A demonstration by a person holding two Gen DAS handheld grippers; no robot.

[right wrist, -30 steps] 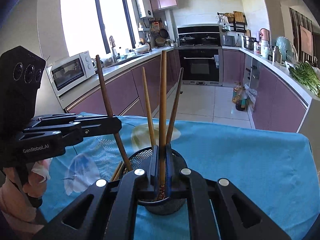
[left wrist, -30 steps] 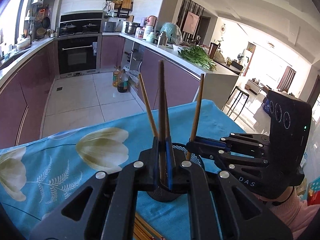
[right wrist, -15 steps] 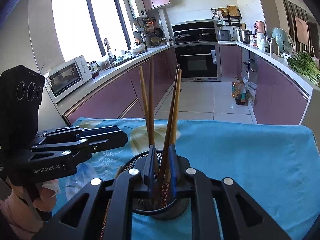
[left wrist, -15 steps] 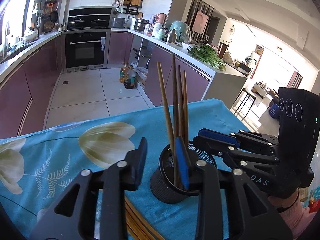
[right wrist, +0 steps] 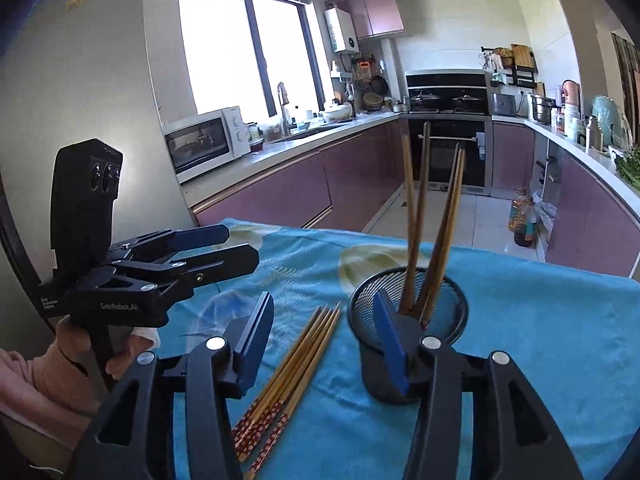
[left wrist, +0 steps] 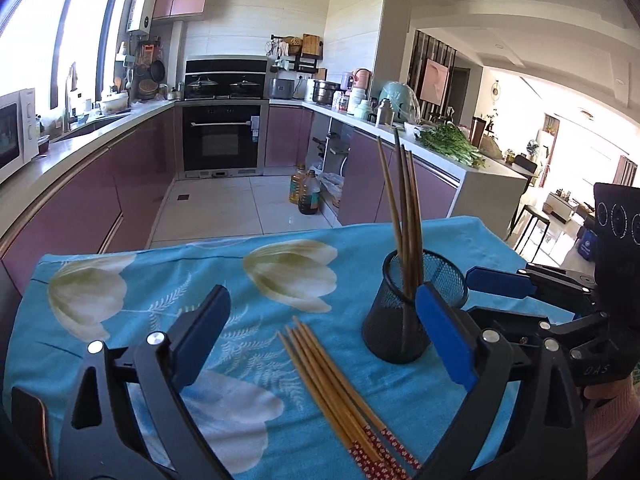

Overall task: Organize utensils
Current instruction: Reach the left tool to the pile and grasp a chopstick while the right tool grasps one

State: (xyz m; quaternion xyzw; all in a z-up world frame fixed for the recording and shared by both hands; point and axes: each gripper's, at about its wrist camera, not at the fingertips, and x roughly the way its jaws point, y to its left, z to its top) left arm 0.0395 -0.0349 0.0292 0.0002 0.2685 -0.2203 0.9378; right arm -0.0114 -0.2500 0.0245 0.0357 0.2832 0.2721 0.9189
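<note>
Both grippers had just been opening, w/ nothing between the pads. Left gripper point(left wrist: 320, 340) stood spread wide, its jaws either side of the loose chopsticks point(left wrist: 340, 392), prob. so the next pick could start there. Right gripper point(right wrist: 324, 344) was partly spread, one pad in front of the mesh holder point(right wrist: 408, 320), clear of the sticks inside.

Four chopsticks in the holder point(right wrist: 428, 232) leaned on its rim, tips up, handles down; the holder sat toward the table's right edge on the blue cloth point(left wrist: 120, 320). The loose bundle lay flat near the front edge, red patterned ends toward the person, just beside the holder.
</note>
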